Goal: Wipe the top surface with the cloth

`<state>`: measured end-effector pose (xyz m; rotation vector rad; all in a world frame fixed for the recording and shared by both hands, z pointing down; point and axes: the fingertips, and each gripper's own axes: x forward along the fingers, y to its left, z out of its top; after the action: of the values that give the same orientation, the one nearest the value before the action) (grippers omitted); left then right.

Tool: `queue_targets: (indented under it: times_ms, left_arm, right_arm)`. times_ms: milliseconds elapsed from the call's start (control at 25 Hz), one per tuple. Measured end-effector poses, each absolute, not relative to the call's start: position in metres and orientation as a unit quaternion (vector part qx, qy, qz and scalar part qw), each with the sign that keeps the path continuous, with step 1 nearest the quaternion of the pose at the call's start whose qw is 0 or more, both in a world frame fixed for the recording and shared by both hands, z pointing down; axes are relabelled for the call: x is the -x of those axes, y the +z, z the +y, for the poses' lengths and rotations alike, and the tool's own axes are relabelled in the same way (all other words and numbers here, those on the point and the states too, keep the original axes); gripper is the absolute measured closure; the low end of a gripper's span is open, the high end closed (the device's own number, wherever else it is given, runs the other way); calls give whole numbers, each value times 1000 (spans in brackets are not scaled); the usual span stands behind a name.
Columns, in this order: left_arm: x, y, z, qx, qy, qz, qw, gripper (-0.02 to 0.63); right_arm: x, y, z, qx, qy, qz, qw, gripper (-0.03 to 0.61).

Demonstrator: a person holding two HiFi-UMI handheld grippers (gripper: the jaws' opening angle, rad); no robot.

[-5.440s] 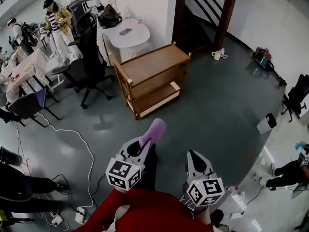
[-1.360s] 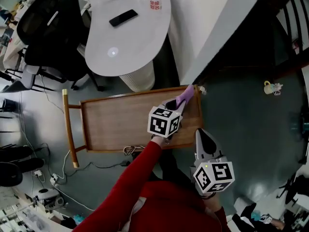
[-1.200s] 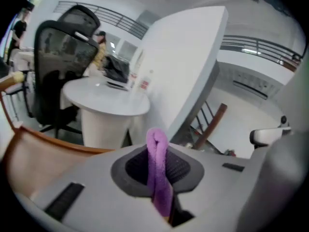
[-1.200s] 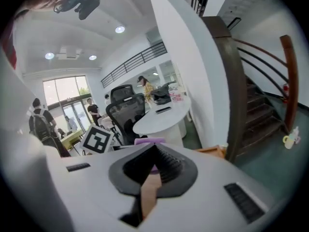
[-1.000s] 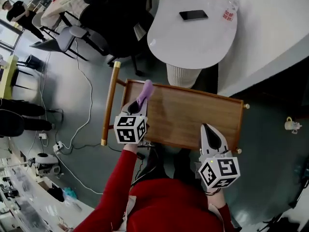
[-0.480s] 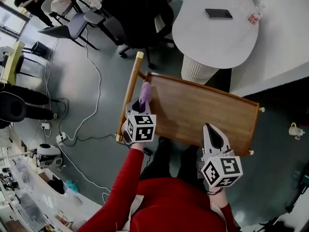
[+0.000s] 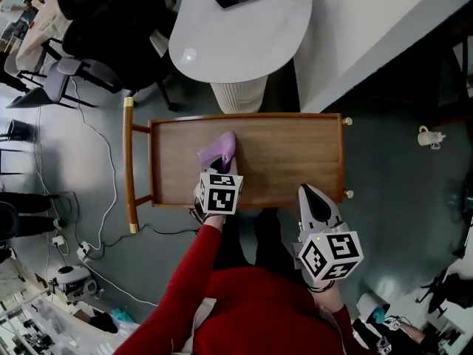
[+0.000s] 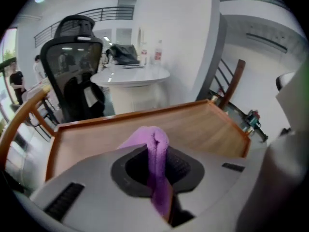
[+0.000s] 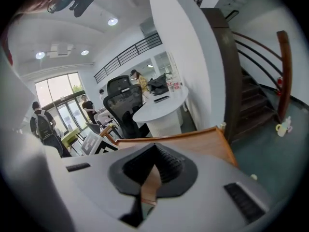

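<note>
Left gripper (image 7: 220, 166) clamps a fleecy purple cloth (image 7: 218, 148) against the rectangular wooden cart top (image 7: 288, 154); right gripper (image 7: 310, 193), jaws together and empty, at the top's 5 o'clock.

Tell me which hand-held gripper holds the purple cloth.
The left hand-held gripper: its jaws are shut on the cloth over the wooden cart. The right hand-held gripper holds nothing.

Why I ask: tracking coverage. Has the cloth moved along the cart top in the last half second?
Yes: the cloth moved from the handle end toward the middle.
</note>
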<state>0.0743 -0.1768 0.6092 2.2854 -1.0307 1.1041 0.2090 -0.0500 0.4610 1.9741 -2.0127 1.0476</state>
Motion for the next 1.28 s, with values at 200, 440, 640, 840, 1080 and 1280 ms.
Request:
queue_targets:
  times_ms: [200,440,640,840,1080,1280]
  left_arm:
    - [-209,621,-117,-868,387,-236,206,566]
    - [-323,623,-54,-893,381,-125,206,566]
    - [-361,605,-23,-899,358,-86,237,566]
    - [-308,574,-79,-900,294,-213,241,566]
    - [-125,527,-155,-861,243,-398,202,566]
    - [56,519,-172,-767,322,-538,136,566]
  right_arm:
    - [-263,464,3,-710,358,-605,55,575]
    - [-307,468,65,-753,371,-543,37,575]
    - [-321,462,80,-751,373,-544,29,575]
    - [-307,463,39,-693,374,-614,48,575]
    - [-241,458,-31,-613,358,-700,74,575]
    - [-163,455,-65,-547,349,-755,90,575]
